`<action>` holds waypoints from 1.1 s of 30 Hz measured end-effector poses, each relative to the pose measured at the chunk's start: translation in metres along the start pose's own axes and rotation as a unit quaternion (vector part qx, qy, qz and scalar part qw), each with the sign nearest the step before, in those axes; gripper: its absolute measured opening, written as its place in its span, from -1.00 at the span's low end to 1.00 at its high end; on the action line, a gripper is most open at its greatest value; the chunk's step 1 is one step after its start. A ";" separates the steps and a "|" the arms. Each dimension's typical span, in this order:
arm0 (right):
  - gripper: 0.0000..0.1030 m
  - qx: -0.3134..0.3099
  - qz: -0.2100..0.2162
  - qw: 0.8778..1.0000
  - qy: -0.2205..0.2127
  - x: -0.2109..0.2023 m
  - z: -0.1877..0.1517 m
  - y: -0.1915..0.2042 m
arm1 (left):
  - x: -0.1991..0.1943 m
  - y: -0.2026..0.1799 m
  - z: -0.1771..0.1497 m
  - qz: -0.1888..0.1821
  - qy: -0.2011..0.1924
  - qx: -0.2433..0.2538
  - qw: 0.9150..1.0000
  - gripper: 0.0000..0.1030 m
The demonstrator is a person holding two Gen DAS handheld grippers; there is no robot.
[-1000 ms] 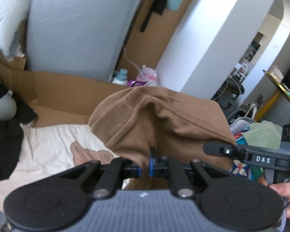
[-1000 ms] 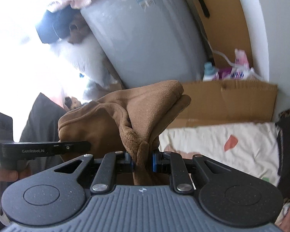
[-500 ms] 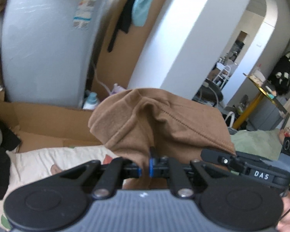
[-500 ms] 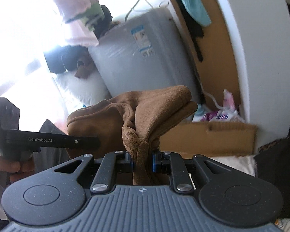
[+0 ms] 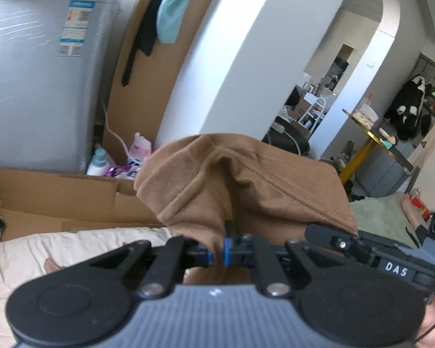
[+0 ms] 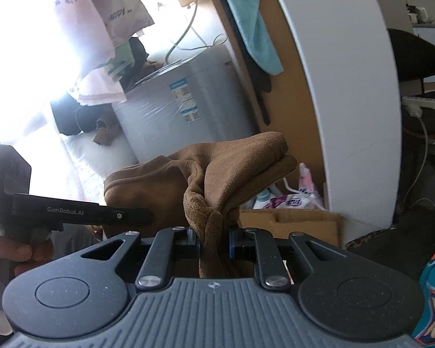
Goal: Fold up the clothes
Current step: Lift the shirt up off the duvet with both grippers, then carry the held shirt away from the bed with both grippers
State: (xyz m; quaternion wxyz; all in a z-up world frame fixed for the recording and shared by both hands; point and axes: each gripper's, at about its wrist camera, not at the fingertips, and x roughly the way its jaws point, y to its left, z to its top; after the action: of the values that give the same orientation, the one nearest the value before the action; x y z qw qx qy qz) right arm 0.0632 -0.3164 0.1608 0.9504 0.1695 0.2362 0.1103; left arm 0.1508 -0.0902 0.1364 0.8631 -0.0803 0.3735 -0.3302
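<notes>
Your left tongs point(image 5: 217, 253) pinching the brown garment point(image 5: 246, 185), your right tongs point(image 6: 214, 246) pinching it too, washing machine point(image 5: 34, 87) at ten o'clock.

Black, matte left gripper point(image 5: 217, 253) with two round discs at the base, a grey ribbed body, silver screws on the linkage bars, blue pads at the fingertips. Same build for the right gripper point(image 6: 214, 245). White lettering on the side bars: "DAS" on one, "GenRobot.AI" on the other.
</notes>
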 end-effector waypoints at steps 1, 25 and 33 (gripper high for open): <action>-0.69 0.000 -0.003 1.000 -0.002 -0.004 0.002 -0.005 | 0.003 -0.003 0.001 -0.002 0.000 0.000 1.000 -0.84; -0.69 0.004 -0.071 0.997 -0.016 -0.044 -0.007 -0.098 | 0.078 -0.058 -0.012 -0.064 -0.002 0.005 0.998 -0.85; -0.69 0.017 -0.098 0.995 -0.004 -0.035 -0.016 -0.135 | 0.120 -0.057 -0.023 -0.077 0.006 0.001 0.997 -0.85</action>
State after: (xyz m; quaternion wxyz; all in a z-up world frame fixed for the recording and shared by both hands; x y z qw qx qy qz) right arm 0.0424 -0.4460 0.1116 0.9547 0.1623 0.2492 0.0122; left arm 0.1660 -0.2075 0.0714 0.8333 -0.1064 0.3709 -0.3959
